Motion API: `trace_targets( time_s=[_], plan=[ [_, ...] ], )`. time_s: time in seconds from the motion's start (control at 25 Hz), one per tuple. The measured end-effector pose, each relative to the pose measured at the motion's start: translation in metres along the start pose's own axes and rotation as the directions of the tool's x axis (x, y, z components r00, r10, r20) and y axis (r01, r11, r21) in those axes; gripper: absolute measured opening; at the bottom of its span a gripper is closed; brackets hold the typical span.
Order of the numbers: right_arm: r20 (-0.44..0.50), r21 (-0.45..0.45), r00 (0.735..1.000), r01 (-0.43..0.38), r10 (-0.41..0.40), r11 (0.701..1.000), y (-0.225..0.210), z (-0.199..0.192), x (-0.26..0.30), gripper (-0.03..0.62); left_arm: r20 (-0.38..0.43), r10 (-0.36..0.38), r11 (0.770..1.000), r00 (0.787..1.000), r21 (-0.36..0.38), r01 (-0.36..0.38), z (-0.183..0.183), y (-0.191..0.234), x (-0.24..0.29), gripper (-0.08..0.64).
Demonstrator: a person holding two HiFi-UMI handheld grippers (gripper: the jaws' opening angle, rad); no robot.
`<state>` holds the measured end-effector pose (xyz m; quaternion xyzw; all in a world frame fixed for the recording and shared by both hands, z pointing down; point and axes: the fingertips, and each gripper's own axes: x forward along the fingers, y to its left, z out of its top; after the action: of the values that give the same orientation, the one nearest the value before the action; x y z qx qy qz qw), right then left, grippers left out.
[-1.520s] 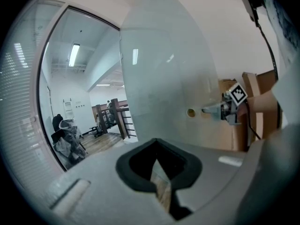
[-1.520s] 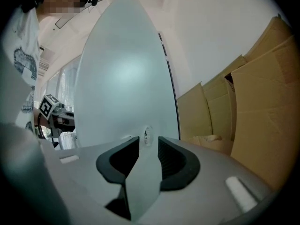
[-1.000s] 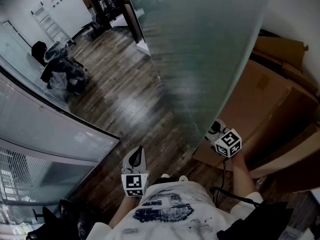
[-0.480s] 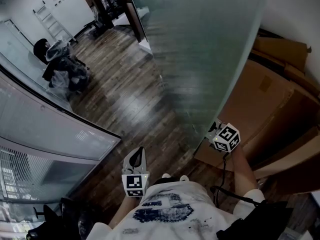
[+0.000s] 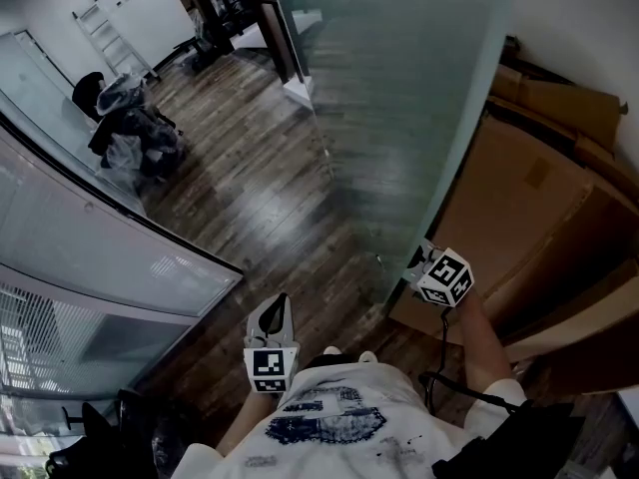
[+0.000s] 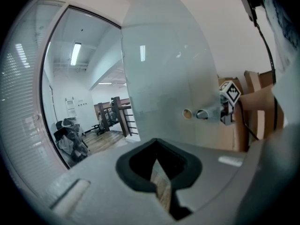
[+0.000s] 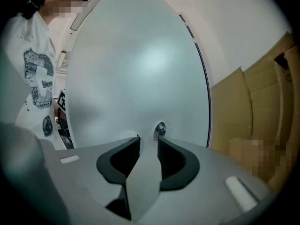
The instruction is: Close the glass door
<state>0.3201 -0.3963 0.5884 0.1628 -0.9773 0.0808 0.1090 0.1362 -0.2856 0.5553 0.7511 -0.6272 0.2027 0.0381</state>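
The frosted glass door stands ajar, with its free edge near my right gripper. In the right gripper view that gripper faces the door's pane. The round metal knob sits just past its right fingertip. Its jaws have just been closing and still stand apart. Only the frosted pane shows in the gap between them. The left gripper view shows the knob fitting through the glass, with the right gripper's marker cube beside it. My left gripper hangs low in front of me, tips together and empty.
Big cardboard boxes lean against the wall right behind the door. A curved glass partition runs along the left. A ladder and a heap of bags lie far back on the wooden floor.
The door's free edge has swung a little to the left. My right gripper has gone left and slightly up with it. The left gripper has stayed put.
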Motion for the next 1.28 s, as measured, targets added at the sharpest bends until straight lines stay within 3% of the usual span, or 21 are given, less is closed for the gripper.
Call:
trace_targets(
  time_s=[0.28,0.48,0.8,1.04,1.28],
  plan=[
    [-0.005,-0.048,1.0,-0.012,0.012,0.999,0.015,0.005,0.028,0.144,-0.005,0.02,1.0,1.0,-0.016,-0.021,-0.007,0.01,-0.004,0.003],
    [-0.006,-0.072,0.997,-0.074,0.074,0.995,0.037,0.01,0.052,0.104,-0.015,0.033,0.999,0.999,-0.031,-0.033,-0.014,0.018,-0.009,0.003],
    [-0.043,-0.188,0.995,-0.101,0.094,0.977,0.059,0.011,0.094,0.129,-0.017,0.044,0.998,0.999,-0.05,-0.044,-0.018,0.025,-0.01,0.003],
    [-0.014,-0.15,0.991,-0.134,0.134,0.979,0.082,0.024,0.122,0.12,-0.017,0.052,0.996,0.998,-0.067,-0.053,-0.021,0.034,-0.011,0.003],
    [-0.011,-0.148,0.993,-0.121,0.121,0.982,0.096,0.024,0.151,0.117,-0.02,0.078,0.993,0.997,-0.086,-0.08,-0.025,0.05,-0.015,0.003]
  ],
)
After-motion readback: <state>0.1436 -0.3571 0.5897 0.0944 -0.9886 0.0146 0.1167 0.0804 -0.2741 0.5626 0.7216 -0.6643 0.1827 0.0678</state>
